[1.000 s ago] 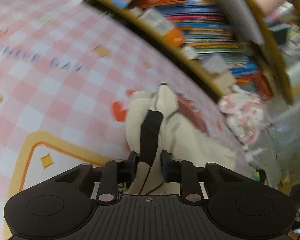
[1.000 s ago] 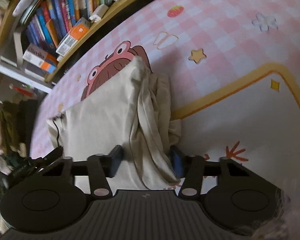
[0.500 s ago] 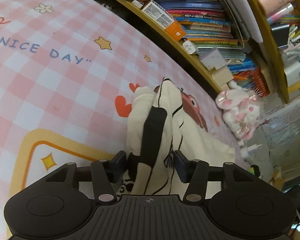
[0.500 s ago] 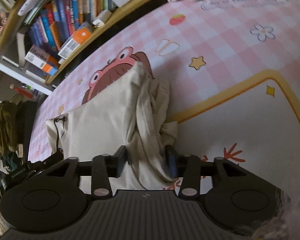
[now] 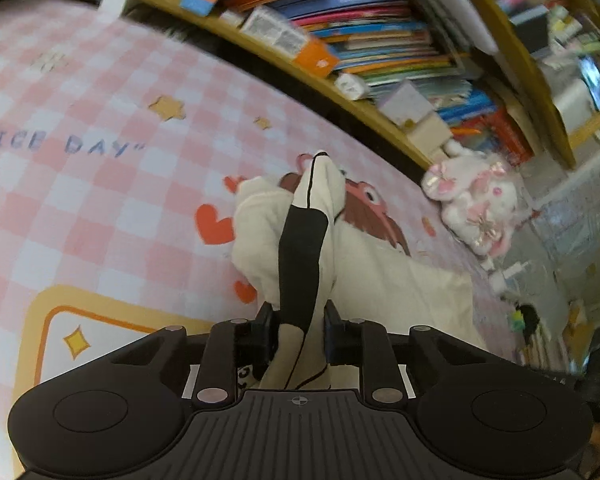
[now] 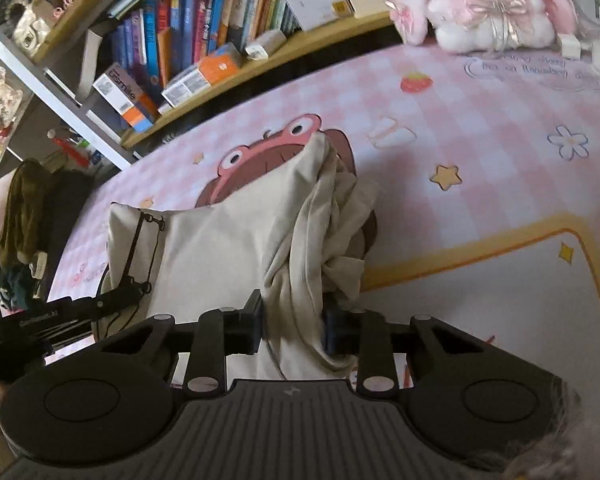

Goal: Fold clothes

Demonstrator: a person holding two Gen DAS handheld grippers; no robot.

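Note:
A cream garment with black trim lies partly folded on the pink checked mat. My left gripper is shut on a raised fold that carries a wide black stripe. In the right wrist view the same garment spreads flat toward the left, and a bunched ridge of it runs up between the fingers. My right gripper is shut on that ridge. The left gripper shows there at the garment's left corner, by the black cord trim.
A wooden bookshelf packed with books borders the mat's far edge. A white and pink plush bunny sits at the back, also seen from the left wrist as the plush bunny. Dark clothes hang at the left.
My left gripper opened half a second ago and has shut again on the striped fold. My right gripper's fingers closed in on the bunched ridge. The garment lifted slightly.

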